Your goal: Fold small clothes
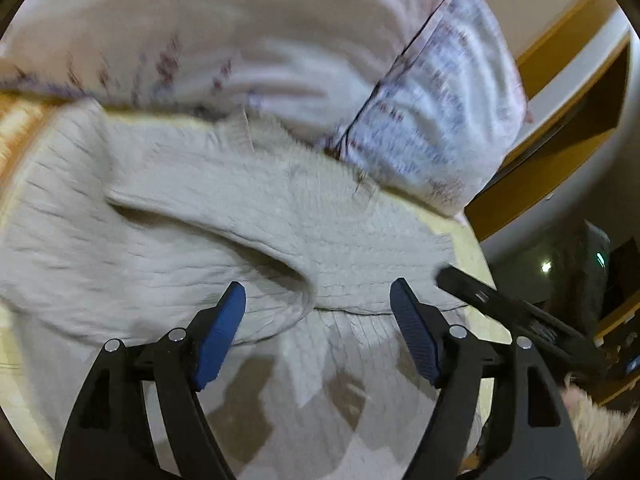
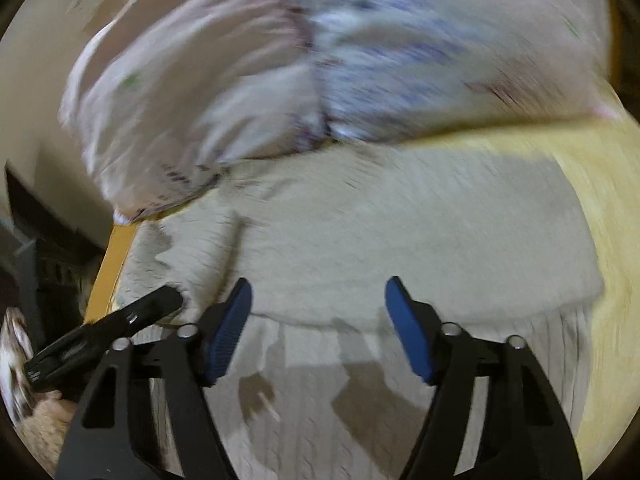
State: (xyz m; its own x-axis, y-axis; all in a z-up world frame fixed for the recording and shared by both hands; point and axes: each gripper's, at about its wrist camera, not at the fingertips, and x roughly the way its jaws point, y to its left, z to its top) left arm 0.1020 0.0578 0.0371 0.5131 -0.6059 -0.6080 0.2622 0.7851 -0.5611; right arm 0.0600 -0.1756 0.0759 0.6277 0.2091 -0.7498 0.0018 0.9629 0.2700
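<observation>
A cream ribbed knit sweater (image 1: 200, 208) lies spread on a yellow bed sheet, with one sleeve folded across its body. My left gripper (image 1: 318, 285) hovers just over the sweater's near part. It is open, its blue pads wide apart with only cloth below them. A black finger of the other gripper (image 1: 484, 298) pokes in at the right, by the sweater's edge. In the blurred right wrist view the same sweater (image 2: 400, 220) fills the middle. My right gripper (image 2: 319, 281) is open above it, nothing between the pads. The left gripper's black finger (image 2: 136, 314) shows at lower left.
A floral pillow or quilt (image 1: 440, 112) (image 2: 260, 88) lies right behind the sweater. Yellow sheet (image 2: 600, 208) runs to the right. The bed's wooden edge (image 2: 114, 260) drops off at the left of the right wrist view. A fuzzy sleeve (image 1: 592, 412) is at lower right.
</observation>
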